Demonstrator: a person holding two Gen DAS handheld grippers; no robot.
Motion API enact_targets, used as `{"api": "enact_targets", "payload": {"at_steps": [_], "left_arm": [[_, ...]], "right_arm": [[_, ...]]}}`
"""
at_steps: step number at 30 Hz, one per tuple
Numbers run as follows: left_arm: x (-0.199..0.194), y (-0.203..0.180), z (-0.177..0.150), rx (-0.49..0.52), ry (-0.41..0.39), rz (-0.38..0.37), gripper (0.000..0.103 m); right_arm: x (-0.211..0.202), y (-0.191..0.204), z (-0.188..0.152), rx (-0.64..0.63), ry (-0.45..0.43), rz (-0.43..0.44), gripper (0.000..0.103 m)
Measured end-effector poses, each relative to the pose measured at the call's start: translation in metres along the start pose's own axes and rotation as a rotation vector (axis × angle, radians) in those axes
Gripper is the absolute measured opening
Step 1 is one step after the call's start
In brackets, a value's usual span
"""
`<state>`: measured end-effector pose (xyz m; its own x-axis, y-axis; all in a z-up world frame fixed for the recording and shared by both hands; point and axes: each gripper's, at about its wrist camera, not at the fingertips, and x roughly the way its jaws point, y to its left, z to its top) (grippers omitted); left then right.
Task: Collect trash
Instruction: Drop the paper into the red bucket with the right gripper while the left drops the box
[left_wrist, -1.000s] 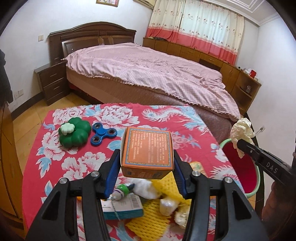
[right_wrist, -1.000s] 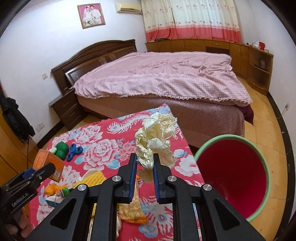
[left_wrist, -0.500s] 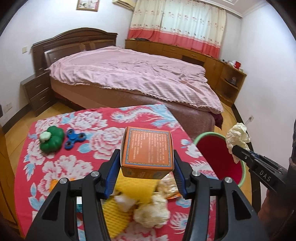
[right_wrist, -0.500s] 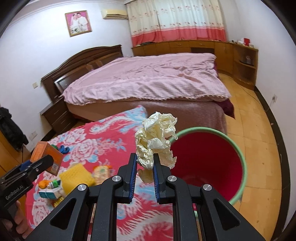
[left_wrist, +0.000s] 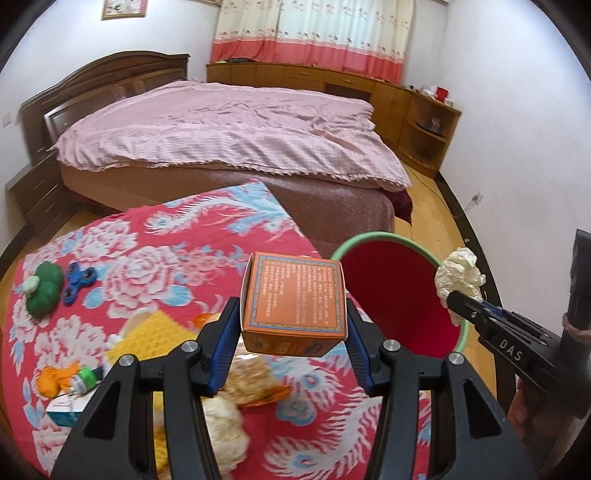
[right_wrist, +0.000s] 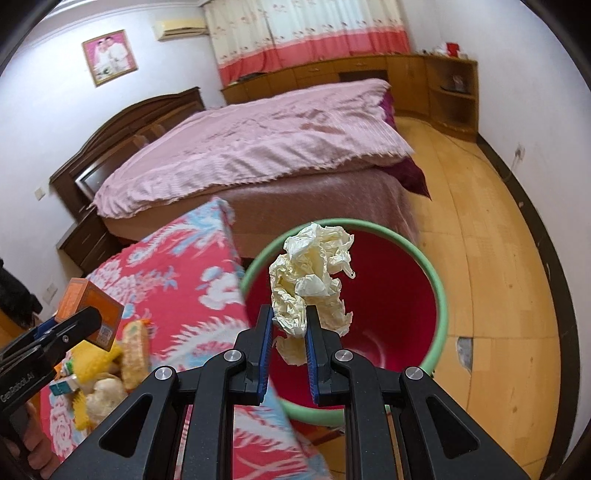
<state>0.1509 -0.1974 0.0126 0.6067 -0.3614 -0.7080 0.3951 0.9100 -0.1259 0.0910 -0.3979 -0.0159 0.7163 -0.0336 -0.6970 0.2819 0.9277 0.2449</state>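
Note:
My left gripper (left_wrist: 291, 325) is shut on an orange carton (left_wrist: 293, 299), held above the right edge of the flowered table (left_wrist: 166, 258). In the right wrist view that carton (right_wrist: 90, 308) shows at the far left. My right gripper (right_wrist: 289, 323) is shut on a crumpled cream paper wad (right_wrist: 312, 280), which hangs over the mouth of the red bin with a green rim (right_wrist: 439, 295). The left wrist view shows the same wad (left_wrist: 460, 277) above the bin's (left_wrist: 388, 295) right rim.
On the table lie a yellow foam net (left_wrist: 155, 332), a food wrapper (left_wrist: 251, 380), a white crumpled ball (left_wrist: 225, 432), a small teal box (left_wrist: 66, 408), a green toy (left_wrist: 44, 290) and a blue spinner (left_wrist: 77, 282). A bed (left_wrist: 229, 136) stands behind; wooden floor (right_wrist: 498, 240) surrounds the bin.
Both grippers have swung right from over the table toward the bin. The paper wad now hangs over the bin's mouth, and the carton is near the table's right edge.

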Motion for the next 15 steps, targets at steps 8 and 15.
{"api": "enact_targets", "payload": {"at_steps": [8,15], "left_arm": [[0.03,-0.029,0.003,0.044,0.037,-0.037,0.054],[0.046,-0.047,0.004,0.073,0.057,-0.059,0.054]], "right_arm": [[0.02,-0.028,-0.005,0.051,0.043,-0.002,0.021],[0.02,-0.041,-0.007,0.082,0.042,0.015,0.029]]}}
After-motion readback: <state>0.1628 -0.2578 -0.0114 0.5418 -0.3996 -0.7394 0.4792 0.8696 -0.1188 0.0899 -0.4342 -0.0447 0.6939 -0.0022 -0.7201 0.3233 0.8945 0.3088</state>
